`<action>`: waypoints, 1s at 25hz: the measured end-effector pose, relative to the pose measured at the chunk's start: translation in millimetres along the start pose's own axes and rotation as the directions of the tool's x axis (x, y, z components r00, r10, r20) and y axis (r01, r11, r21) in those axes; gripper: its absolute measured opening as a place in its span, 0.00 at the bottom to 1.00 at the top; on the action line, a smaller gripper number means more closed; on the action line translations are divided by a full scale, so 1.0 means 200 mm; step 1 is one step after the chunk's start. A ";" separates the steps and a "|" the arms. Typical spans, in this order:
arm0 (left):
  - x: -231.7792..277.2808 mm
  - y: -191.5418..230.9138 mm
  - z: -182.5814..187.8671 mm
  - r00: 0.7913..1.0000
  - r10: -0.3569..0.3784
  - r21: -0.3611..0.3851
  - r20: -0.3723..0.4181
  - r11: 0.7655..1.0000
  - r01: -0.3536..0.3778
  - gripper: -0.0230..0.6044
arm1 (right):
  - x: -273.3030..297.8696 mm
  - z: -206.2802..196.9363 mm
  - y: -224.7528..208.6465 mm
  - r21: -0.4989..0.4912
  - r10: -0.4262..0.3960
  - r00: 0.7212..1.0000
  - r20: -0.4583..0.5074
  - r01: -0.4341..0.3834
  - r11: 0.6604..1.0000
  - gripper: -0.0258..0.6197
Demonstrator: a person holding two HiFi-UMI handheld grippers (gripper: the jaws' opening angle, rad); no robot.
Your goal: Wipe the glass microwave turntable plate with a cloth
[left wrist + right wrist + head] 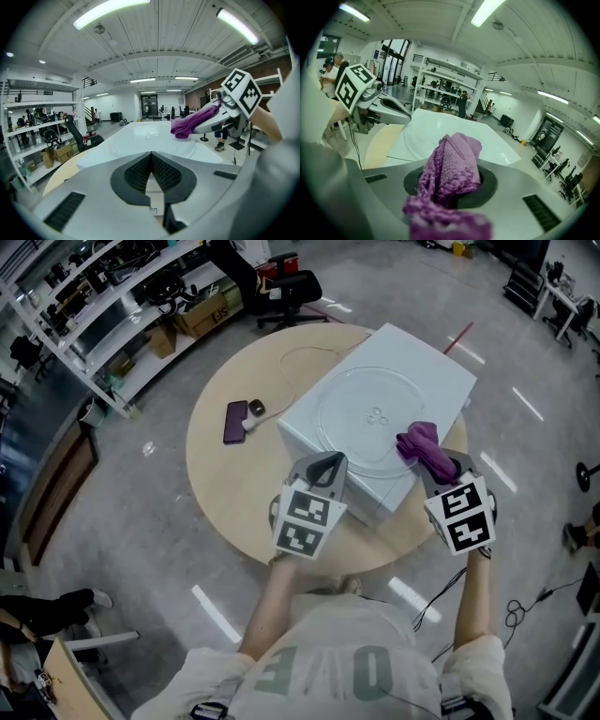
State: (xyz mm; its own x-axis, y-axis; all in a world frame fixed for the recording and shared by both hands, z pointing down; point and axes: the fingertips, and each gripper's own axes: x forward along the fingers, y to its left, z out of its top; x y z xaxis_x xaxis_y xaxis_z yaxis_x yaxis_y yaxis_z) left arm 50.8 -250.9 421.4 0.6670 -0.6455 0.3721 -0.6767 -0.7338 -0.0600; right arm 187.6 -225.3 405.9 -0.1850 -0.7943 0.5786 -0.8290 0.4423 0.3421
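One glass plate (373, 420) lies flat on top of a white microwave (441, 371), which stands on a round table (220, 488). At the plate's near right rim sits a purple cloth (422, 442), bunched and clamped between the jaws of the right gripper (433, 463); whether the cloth touches the glass cannot be told. The left gripper (326, 465) hovers at the plate's near left rim, its jaws closed together on nothing, pointing across the plate. On the table to the microwave's left lie a dark phone (235, 421) and, just beside it, a small round object (256, 409).
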 end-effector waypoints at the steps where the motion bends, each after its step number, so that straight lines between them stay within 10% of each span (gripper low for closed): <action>1: 0.00 0.00 0.00 1.000 0.000 0.001 0.000 1.000 0.000 0.04 | -0.01 0.00 0.04 -0.005 0.013 1.000 0.001 -0.013 1.000 0.12; 25: -0.01 0.01 0.01 0.999 -0.021 -0.070 0.038 0.997 0.024 0.04 | 0.30 0.41 0.47 -0.110 0.346 0.937 0.036 -0.341 0.934 0.12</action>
State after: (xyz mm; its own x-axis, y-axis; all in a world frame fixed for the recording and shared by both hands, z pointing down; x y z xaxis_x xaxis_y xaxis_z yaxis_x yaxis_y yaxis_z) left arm 49.6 -251.2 418.8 0.6924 -0.6373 0.3383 -0.6808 -0.7324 0.0135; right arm 55.6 -266.1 411.8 -0.4799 -0.6064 0.6340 -0.6532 0.7294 0.2033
